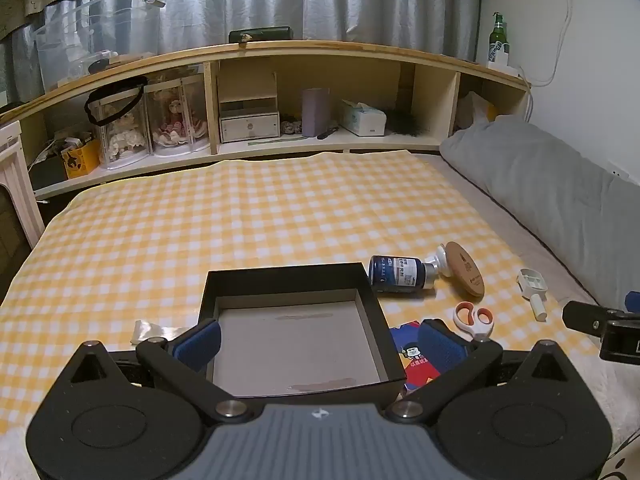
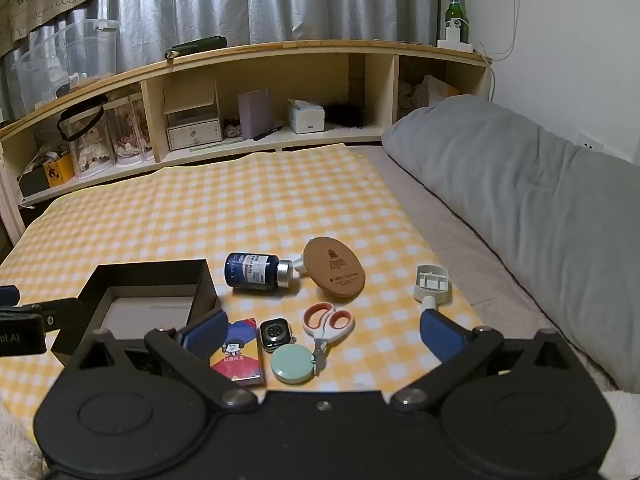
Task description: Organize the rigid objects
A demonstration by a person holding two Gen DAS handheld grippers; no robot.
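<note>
An empty black box (image 1: 292,292) (image 2: 148,280) sits on the yellow checked cloth. My left gripper (image 1: 318,342) is open, its fingers straddling the box's near part. Right of the box lie a blue bottle (image 2: 256,271) (image 1: 400,274), a round cork coaster (image 2: 334,268) (image 1: 466,274), orange-handled scissors (image 2: 326,326) (image 1: 474,320), a card box (image 2: 240,354) (image 1: 412,354), a smartwatch (image 2: 275,333), a round green case (image 2: 291,363) and a white plastic tool (image 2: 431,282) (image 1: 532,286). My right gripper (image 2: 322,334) is open above the card box, watch and scissors.
A grey pillow (image 2: 520,184) lies along the right. A wooden shelf (image 1: 280,92) with dolls, boxes and a tissue box stands behind the bed. A green bottle (image 2: 454,12) stands on the shelf top. A clear wrapper (image 1: 150,330) lies left of the box.
</note>
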